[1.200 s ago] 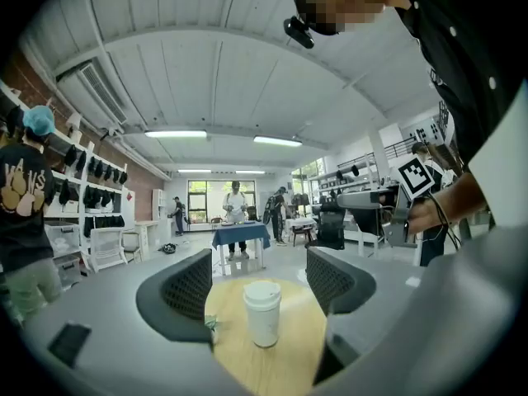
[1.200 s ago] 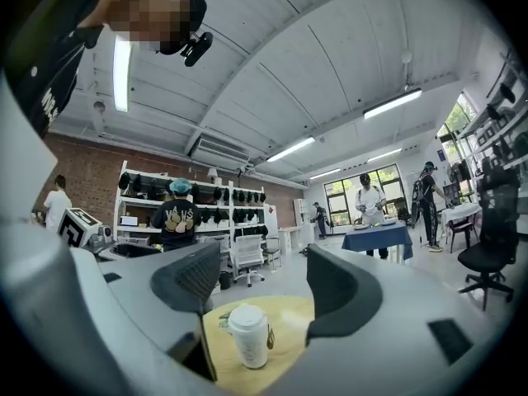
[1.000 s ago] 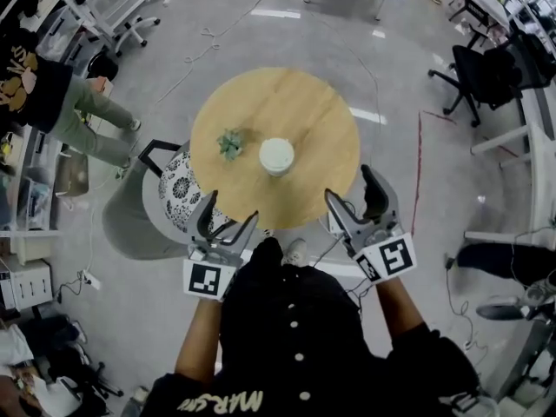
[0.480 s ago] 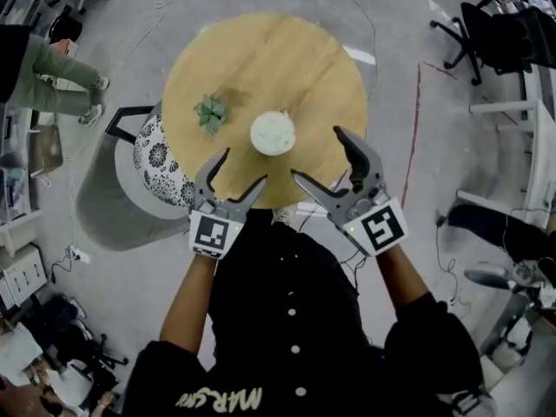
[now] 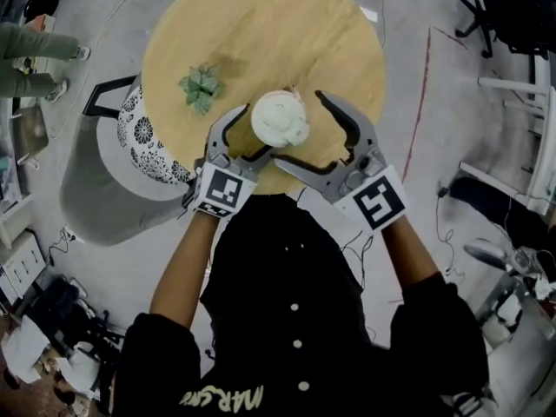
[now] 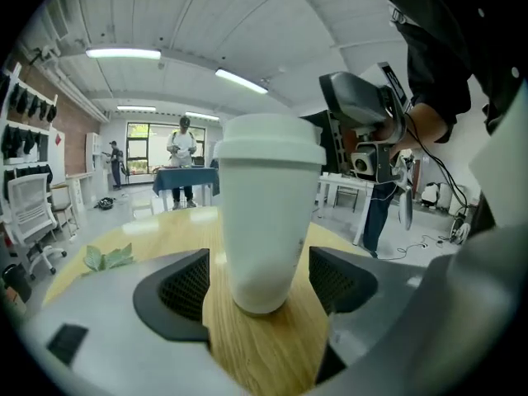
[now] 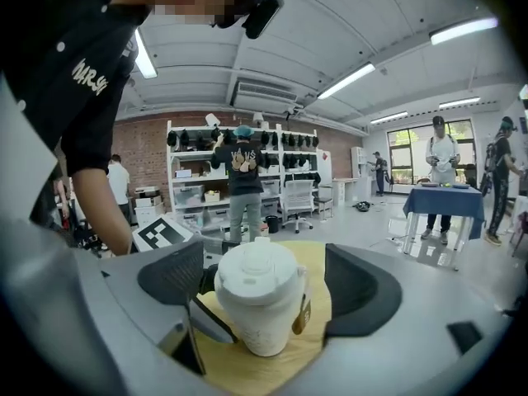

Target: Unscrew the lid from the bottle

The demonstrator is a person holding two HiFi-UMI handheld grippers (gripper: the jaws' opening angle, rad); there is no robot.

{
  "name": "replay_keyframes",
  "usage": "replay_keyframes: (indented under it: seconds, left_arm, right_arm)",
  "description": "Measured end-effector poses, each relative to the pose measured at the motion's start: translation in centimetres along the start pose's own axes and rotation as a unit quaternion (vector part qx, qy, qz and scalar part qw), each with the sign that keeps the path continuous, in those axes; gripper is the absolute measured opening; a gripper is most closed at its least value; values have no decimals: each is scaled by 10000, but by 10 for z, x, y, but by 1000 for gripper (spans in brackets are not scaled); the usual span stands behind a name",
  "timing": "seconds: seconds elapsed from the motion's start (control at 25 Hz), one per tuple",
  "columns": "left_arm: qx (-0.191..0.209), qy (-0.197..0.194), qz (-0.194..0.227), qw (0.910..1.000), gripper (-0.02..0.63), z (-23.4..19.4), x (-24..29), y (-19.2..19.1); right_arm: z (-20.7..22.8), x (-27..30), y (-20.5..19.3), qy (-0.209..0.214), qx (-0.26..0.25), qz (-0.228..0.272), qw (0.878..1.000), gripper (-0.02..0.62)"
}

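A white bottle (image 5: 280, 118) with a white lid (image 7: 256, 271) stands upright near the front edge of a round wooden table (image 5: 261, 24). My left gripper (image 5: 252, 132) reaches in from the front left, and the bottle's base (image 6: 262, 279) sits between its open pads with a gap on each side. My right gripper (image 5: 301, 127) comes in from the front right and brackets the bottle's upper part (image 7: 262, 312). Its jaws are opening, and its pads (image 7: 360, 284) stay clear of the bottle.
A small green plant (image 5: 201, 87) lies on the table left of the bottle. A grey chair with a patterned cushion (image 5: 143, 142) stands at the table's left edge. A red line (image 5: 422, 102) runs over the floor on the right. Several people stand at distant tables and shelves.
Both grippers have moved forward from the table's near edge to either side of the bottle. The right jaws have spread wider. The bottle has not moved.
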State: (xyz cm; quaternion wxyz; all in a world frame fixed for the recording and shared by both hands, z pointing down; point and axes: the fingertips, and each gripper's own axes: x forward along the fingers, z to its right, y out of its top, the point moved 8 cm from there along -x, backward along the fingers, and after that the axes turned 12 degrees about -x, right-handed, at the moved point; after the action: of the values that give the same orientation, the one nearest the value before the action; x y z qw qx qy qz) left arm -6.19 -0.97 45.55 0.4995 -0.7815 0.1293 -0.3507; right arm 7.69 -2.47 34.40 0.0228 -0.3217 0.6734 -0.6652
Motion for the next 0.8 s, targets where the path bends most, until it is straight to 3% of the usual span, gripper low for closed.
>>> replay_keyframes:
  seconds: [0.12,0.4,0.8]
  left_arm:
    - [162,-148,-79,9997,359,-2,17,-5]
    - [215,-254,-147,9993,357,-9,41,-19]
    - [359,-402,-21,9985,357,-12,46,-23]
  right_arm:
    - [-5,17,-3,149,-217,-16,9997,465]
    - [-3,43,0,75,-750,465,9961,471]
    - [-1,48,-4,53,-847,538,9949,485]
